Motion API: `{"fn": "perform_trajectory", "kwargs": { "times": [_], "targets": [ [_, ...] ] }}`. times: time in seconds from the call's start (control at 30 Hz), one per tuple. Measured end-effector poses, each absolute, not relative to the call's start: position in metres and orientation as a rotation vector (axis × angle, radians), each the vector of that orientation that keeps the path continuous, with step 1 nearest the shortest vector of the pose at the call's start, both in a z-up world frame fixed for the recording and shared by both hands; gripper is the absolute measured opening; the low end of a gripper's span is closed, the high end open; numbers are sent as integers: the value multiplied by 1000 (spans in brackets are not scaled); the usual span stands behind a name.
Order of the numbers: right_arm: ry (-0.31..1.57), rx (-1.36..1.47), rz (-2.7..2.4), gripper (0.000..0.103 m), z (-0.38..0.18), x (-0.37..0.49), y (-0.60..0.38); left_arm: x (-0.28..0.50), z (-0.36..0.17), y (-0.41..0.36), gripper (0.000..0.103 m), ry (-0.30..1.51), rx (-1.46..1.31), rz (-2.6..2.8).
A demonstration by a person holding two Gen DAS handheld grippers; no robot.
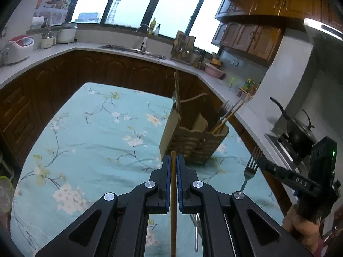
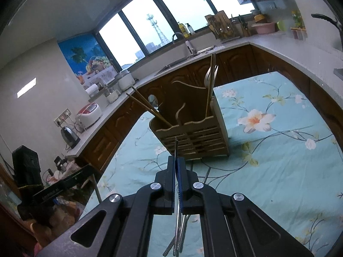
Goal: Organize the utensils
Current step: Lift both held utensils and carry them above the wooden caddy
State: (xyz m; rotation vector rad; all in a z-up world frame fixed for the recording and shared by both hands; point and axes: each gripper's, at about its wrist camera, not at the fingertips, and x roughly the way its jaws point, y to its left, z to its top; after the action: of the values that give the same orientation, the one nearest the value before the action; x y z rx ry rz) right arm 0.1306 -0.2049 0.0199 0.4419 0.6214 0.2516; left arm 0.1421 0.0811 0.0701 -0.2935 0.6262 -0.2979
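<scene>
Both grippers loaded, facing the holder.

We are clamping a wooden chopstick (image 1: pixel 173 184) in our left gripper (image 1: pixel 173 160) and a fork (image 1: pixel 251 167) in our right gripper (image 2: pixel 176 162), presumably for sorting into the wooden utensil holder (image 1: pixel 194 141) standing just ahead on the table (image 1: pixel 96 128).

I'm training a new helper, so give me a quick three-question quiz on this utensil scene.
1. True or false: the left hand-held gripper is shut on a thin wooden chopstick.
2. What does the right hand-held gripper hold? A) silver metal fork B) spoon C) nothing
3. Fill in: the slatted wooden utensil caddy stands on a teal ___-patterned tablecloth.
Key: 1 true; 2 A; 3 floral.
</scene>
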Motion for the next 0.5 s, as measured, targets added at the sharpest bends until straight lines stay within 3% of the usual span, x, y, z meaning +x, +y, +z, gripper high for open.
{"fn": "perform_trajectory", "kwargs": {
  "times": [0.5],
  "targets": [
    [519, 462, 226, 2, 44, 143, -222, 158, 103, 80, 3, 478, -302, -296]
  ]
}}
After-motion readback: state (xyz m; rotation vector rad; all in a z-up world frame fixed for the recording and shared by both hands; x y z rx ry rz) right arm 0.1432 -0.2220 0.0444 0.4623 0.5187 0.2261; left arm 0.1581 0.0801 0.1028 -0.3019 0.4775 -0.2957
